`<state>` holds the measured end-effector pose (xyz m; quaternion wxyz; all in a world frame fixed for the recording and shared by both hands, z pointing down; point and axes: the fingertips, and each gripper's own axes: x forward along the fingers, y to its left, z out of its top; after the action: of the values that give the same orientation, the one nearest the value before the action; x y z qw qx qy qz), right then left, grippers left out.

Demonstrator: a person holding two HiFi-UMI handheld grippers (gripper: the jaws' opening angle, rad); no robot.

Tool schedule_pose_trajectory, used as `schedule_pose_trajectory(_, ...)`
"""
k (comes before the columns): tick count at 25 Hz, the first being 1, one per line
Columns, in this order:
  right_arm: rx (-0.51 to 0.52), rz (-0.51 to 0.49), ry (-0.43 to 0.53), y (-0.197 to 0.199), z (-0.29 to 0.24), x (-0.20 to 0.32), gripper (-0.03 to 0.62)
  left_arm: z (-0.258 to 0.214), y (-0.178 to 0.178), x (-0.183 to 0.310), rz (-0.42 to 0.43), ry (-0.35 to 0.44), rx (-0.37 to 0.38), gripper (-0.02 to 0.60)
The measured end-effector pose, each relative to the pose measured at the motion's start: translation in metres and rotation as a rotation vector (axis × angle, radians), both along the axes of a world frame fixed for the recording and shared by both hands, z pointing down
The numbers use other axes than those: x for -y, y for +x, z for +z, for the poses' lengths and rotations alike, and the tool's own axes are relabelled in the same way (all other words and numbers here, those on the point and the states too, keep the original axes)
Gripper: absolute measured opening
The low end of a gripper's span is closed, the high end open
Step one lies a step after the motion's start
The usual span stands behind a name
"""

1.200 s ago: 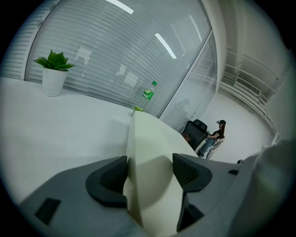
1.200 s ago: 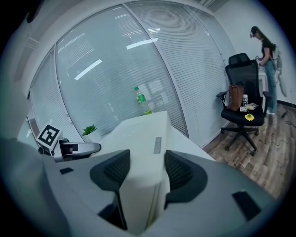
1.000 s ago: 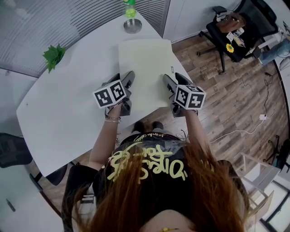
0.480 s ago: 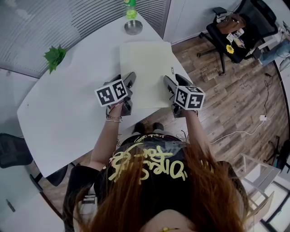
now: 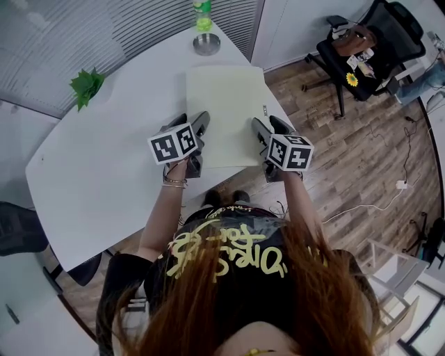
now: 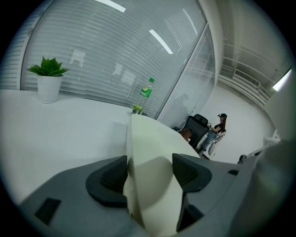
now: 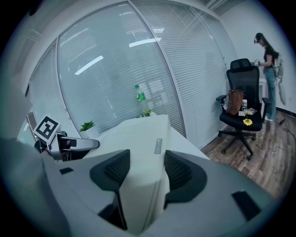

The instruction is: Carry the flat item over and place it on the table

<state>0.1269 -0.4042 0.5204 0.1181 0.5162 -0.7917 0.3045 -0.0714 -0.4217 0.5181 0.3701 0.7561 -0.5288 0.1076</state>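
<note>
A pale cream flat cushion-like pad (image 5: 226, 111) lies over the right end of the white table (image 5: 104, 167), its near edge toward me. My left gripper (image 5: 197, 133) is shut on the pad's near left edge; in the left gripper view the pad (image 6: 150, 176) fills the gap between the dark pads (image 6: 113, 175). My right gripper (image 5: 268, 131) is shut on the near right edge, and the right gripper view shows the pad (image 7: 138, 152) pinched between both jaws, with a small grey tag (image 7: 158, 146) on its side.
At the table's far end stand a green bottle (image 5: 201, 15) and a round metal dish (image 5: 206, 43). A small potted plant (image 5: 86, 82) sits at the left. A black office chair (image 5: 372, 49) with things on it stands on the wooden floor to the right; a person (image 7: 268, 76) stands beyond it.
The pad and both grippers have held nearly still over the table; the view has only shifted a little.
</note>
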Motion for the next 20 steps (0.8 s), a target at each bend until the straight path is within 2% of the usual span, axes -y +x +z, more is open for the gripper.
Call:
schedule_pose_trajectory(9,-0.048,-0.022,0.088,-0.003,-0.016,-0.003,0.239,-0.022,0.001,-0.003,0.01,0.103,0.061,0.297)
schedule_pose_trajectory(17,-0.032,-0.008,0.18,-0.003,-0.05,-0.002,0.239,-0.046,0.0,-0.007,0.026,0.193,0.114,0.282)
schedule_pose_trajectory(20,-0.031,-0.016,0.22,-0.003,-0.066,-0.005,0.239,-0.062,0.001,-0.009,0.019,0.232,0.109,0.281)
